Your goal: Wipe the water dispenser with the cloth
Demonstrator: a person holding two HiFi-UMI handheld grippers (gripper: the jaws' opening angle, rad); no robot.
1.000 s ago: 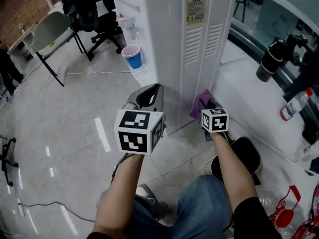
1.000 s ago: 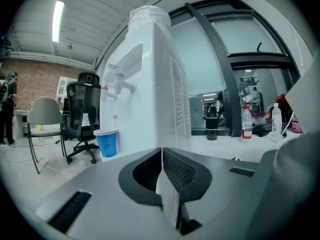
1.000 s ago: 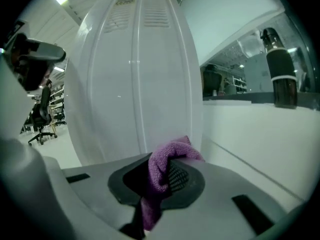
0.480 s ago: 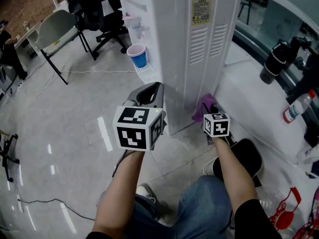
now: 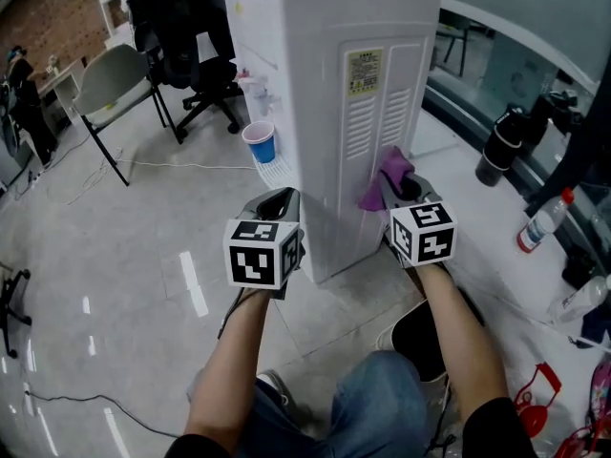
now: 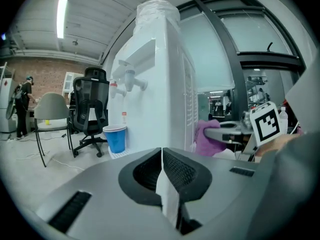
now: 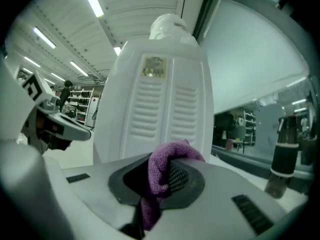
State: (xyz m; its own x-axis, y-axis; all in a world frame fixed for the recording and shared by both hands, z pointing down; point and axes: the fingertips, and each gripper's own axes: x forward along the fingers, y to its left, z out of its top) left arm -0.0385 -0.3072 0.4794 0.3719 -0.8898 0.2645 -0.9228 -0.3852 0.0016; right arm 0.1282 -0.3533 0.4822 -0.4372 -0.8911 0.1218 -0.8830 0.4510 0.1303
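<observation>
- Since the earlier frame, we have raised the right gripper [image 5: 406,194] from the base to mid-height on the white plastic water dispenser [image 5: 325,84].
- Its jaws clamp the bunched purple microfibre cloth [image 5: 385,176], which lies just ahead of them, against the louvred panel.
- The left gripper [image 6: 161,169] is closed and empty, to its left.
- Risk: the louvred panel may snag the cloth and pull it free.

Water dispenser [image 5: 320,74]: white, tall, upright on the floor. Rear panel has two columns of louvred vents and a yellowish label near the top.

Cloth [image 5: 385,176]: purple, bunched, pinched between the jaws of the right gripper [image 5: 403,191]. A loose end hangs below. It looks pressed against the rear panel at the vents, about mid-height.
</observation>
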